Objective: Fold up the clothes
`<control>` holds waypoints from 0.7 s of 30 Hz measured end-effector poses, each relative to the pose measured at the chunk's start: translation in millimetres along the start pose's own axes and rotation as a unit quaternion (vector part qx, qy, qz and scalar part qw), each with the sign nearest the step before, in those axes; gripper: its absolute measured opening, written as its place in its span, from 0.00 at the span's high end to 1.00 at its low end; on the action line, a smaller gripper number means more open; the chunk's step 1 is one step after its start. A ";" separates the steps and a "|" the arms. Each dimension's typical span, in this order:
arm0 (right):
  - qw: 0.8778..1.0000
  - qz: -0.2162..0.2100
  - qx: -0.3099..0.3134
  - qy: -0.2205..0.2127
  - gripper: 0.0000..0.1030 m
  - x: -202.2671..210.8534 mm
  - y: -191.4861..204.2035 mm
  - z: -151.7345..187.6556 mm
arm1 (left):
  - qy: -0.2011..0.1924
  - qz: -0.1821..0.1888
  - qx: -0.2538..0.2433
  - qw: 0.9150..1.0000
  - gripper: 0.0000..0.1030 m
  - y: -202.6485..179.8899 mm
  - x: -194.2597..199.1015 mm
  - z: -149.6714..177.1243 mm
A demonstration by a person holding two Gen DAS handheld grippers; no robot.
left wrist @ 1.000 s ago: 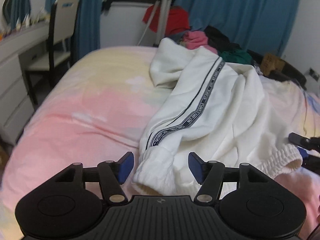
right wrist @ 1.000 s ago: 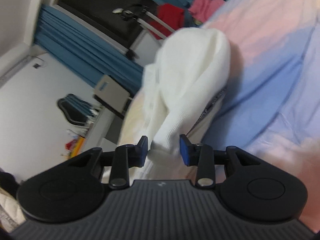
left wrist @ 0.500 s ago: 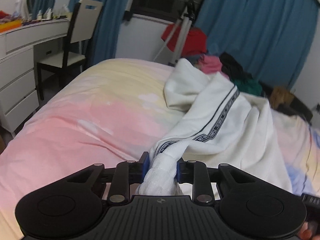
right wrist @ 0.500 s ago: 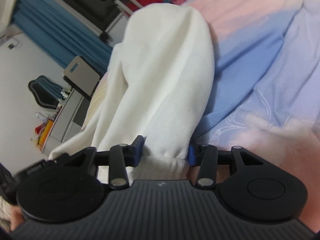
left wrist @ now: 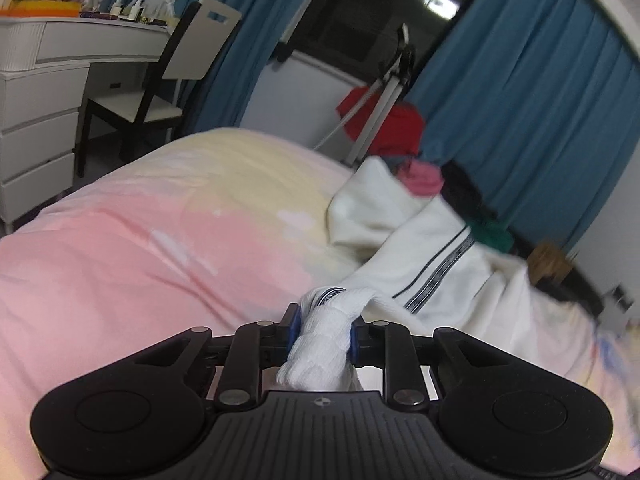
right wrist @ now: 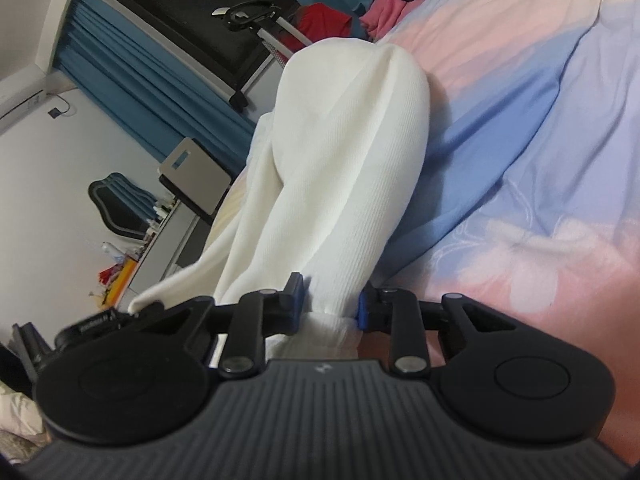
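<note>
Left wrist view: the left gripper (left wrist: 321, 338) has its blue pads closed tight on a ribbed elastic cuff (left wrist: 320, 344) of the white sweatpants (left wrist: 436, 276), bunching the knit into a thick wad at 6 o'clock. From there the leg runs toward 2 o'clock, soft fleecy cotton with a dark printed side stripe (left wrist: 438, 272), still crumpled on the pastel bedsheet (left wrist: 160, 248). Beyond it at 1 o'clock sits a heap of unfolded clothes (left wrist: 424, 180), red, pink, black and green. No fold is made yet, as I judge it; this looks like the first lift to spread the pants out

Right wrist view: the right gripper (right wrist: 328, 304) is clamped, jaws nearly together, on another gathered white edge of the same garment (right wrist: 340, 168) at 6 o'clock. The fabric rises toward 12 o'clock in a smooth rounded hump with fine vertical ribbing, draped and loose. The smooth, lightly wrinkled pink-and-blue sheet (right wrist: 520, 160) fills 3 o'clock. Straightening, folding and the whole pile remain
</note>
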State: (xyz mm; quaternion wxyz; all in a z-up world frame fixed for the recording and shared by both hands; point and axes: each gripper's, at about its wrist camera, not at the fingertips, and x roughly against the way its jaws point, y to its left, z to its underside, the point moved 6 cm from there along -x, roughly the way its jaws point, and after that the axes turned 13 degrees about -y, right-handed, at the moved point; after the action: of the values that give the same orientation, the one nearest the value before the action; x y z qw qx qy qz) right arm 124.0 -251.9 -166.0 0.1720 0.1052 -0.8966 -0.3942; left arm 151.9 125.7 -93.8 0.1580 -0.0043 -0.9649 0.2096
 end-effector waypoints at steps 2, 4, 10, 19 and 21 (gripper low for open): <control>1.000 -0.011 -0.006 0.001 0.75 -0.2 4.3 1.4 | -0.007 0.006 0.003 1.000 0.79 -1.8 2.8 -3.0; 0.999 -0.026 -0.018 0.003 0.77 1.1 8.8 1.3 | -0.014 0.012 0.005 1.000 0.80 -3.6 5.6 -6.1; 0.997 0.003 -0.065 0.035 0.64 -3.4 0.1 6.4 | -0.034 0.029 0.013 0.999 0.80 -8.9 14.0 -15.2; 0.997 0.000 -0.035 0.072 0.55 -20.6 9.0 20.4 | -0.048 0.016 0.034 0.998 0.80 0.5 10.7 -27.7; 0.997 -0.017 -0.028 0.069 0.61 -16.1 20.3 18.9 | -0.059 0.018 0.037 0.997 0.81 0.4 12.9 -37.5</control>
State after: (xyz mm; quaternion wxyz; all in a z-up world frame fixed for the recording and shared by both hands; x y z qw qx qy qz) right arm 130.3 -220.4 -166.5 0.2300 0.1427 -0.8691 -0.4139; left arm 151.1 142.1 -57.7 0.0967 -0.0037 -0.9640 0.2477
